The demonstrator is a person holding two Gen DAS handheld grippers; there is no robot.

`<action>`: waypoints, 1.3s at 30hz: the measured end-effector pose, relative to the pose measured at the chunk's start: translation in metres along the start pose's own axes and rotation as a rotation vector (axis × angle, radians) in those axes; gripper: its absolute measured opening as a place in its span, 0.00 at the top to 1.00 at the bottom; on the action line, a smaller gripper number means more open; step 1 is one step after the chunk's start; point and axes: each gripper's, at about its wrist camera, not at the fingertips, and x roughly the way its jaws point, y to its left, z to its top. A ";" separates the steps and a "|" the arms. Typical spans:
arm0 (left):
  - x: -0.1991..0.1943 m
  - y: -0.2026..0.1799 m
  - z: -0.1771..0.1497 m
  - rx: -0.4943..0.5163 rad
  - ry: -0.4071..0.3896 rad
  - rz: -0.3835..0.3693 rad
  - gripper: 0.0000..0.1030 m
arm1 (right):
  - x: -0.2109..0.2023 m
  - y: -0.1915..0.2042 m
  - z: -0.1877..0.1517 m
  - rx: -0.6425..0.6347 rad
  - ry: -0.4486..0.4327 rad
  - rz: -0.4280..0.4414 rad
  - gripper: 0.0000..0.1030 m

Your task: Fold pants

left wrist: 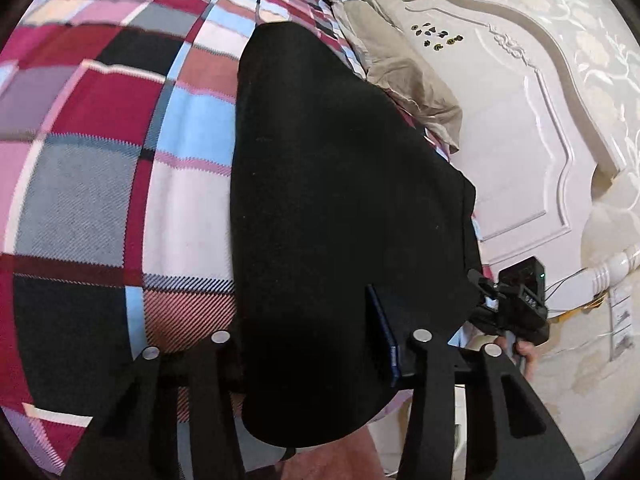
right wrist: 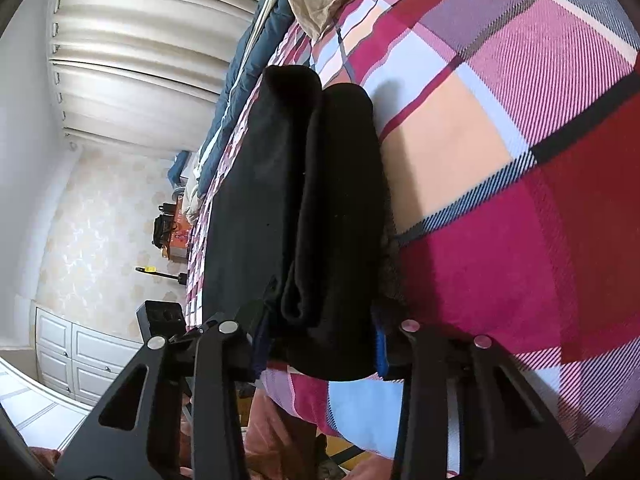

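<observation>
The black pants (left wrist: 340, 208) lie folded lengthwise on a plaid bed cover (left wrist: 100, 140). My left gripper (left wrist: 320, 360) sits at their near end with the cloth between its jaws, shut on the pants. The right gripper shows at the pants' right edge in the left wrist view (left wrist: 508, 304). In the right wrist view the pants (right wrist: 312, 208) show stacked layers, and my right gripper (right wrist: 320, 348) is shut on their near end, blue pads (right wrist: 382, 350) pressed against the cloth.
A beige cloth (left wrist: 416, 84) lies at the far end of the bed. A white carved headboard (left wrist: 520, 140) stands right of the pants. Curtains (right wrist: 140, 48), a white cabinet (right wrist: 80, 356) and a blue quilt (right wrist: 248, 80) are in the right wrist view.
</observation>
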 end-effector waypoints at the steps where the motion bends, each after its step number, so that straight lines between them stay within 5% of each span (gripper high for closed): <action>1: -0.001 -0.002 0.000 0.011 -0.005 0.012 0.58 | 0.003 0.001 0.002 0.000 -0.001 0.001 0.64; 13: -0.011 0.009 -0.001 0.016 -0.030 0.038 0.62 | 0.012 0.008 -0.005 -0.015 0.027 -0.012 0.64; 32: -0.097 0.088 -0.018 -0.128 -0.141 0.109 0.62 | 0.119 0.064 -0.021 -0.072 0.178 0.069 0.64; 39: -0.098 0.088 -0.018 -0.092 -0.134 0.055 0.48 | 0.112 0.053 -0.025 -0.041 0.165 0.087 0.62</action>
